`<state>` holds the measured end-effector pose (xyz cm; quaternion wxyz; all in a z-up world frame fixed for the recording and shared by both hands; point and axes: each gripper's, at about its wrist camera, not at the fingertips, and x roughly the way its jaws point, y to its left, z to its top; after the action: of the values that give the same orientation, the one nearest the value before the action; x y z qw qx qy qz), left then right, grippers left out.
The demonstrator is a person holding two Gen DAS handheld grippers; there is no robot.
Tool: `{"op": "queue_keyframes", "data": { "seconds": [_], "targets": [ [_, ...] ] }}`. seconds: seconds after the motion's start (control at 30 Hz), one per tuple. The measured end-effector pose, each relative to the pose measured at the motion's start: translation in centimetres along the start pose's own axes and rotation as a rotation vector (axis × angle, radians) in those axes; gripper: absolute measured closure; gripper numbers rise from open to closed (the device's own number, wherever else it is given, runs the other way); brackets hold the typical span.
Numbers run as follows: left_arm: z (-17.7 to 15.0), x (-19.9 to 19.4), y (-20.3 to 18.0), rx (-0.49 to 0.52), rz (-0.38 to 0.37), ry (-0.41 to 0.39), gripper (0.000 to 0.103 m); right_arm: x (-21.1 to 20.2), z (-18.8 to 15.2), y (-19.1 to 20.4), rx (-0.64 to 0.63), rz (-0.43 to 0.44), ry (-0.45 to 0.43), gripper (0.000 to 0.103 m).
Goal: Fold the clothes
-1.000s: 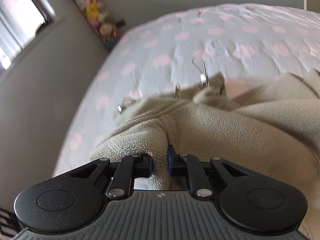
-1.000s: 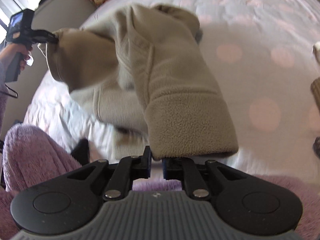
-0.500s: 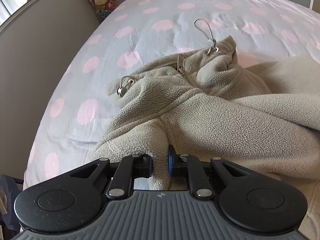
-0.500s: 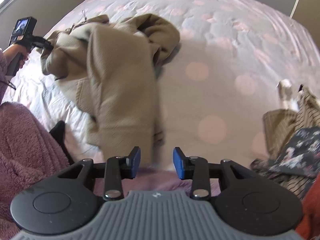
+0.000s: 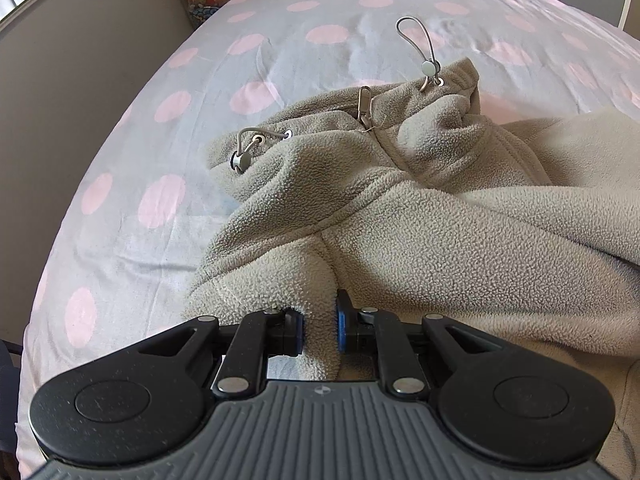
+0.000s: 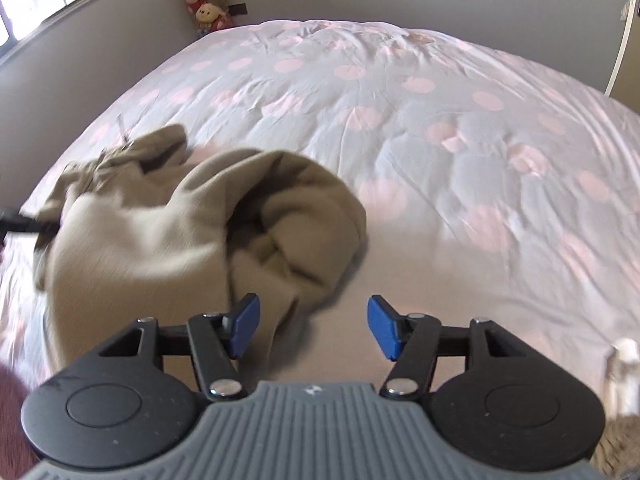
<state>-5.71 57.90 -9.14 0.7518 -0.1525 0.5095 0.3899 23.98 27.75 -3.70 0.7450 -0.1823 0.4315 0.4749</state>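
Fleece jacket (image 5: pixel 460 224) lies crumpled on the dotted bedspread (image 5: pixel 132 184); our left gripper (image 5: pixel 320 332) pinches its edge. Right view: our right gripper (image 6: pixel 314 326) has just been opening, empty; next we judge it must regrasp the jacket to spread it.

Left gripper (image 5: pixel 320 330): matte black body, two rounded lobes each with shallow circular recess, grey ribbed centre plate bearing small round emblem. Black linkage arms pinned with silver rivets; jaws lined with blue pads. Right gripper (image 6: pixel 314 324): same build, black lobes, grey ribbed plate, silver rivets, bright blue rectangular pads (image 6: pixel 244 322) on angled black arms. Fuzzy purple sleeve (image 6: pixel 12 424) at lower left edge, blurred.
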Motion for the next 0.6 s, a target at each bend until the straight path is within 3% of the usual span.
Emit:
{"op": "queue_keyframes", "data": {
  "seconds": [0.03,0.2,0.4,0.47,0.53,0.6],
  "targets": [
    [0.1,0.1,0.0,0.002,-0.002,0.001,0.09,1.6,0.9,-0.4,0.007,-0.003,-0.004,0.025],
    [0.5,1.0,-0.4,0.016,-0.004,0.008,0.09,8.8,4.4,-2.3,0.048,0.006,0.006,0.025],
    [0.8,1.6,-0.6,-0.002,-0.01,0.001,0.09,14.1,5.1,-3.9,0.156,0.072,0.036,0.025],
    [0.9,1.5,-0.4,-0.014,-0.011,-0.004,0.09,14.5,4.8,-3.9,0.196,0.106,0.031,0.038],
    [1.0,0.9,-0.1,-0.031,-0.013,-0.022,0.09,14.1,4.7,-3.4,0.203,0.121,0.019,0.072],
    [1.2,0.2,0.3,-0.049,-0.015,-0.041,0.09,12.8,5.1,-2.0,0.15,0.063,0.002,0.081]
  ]
}}
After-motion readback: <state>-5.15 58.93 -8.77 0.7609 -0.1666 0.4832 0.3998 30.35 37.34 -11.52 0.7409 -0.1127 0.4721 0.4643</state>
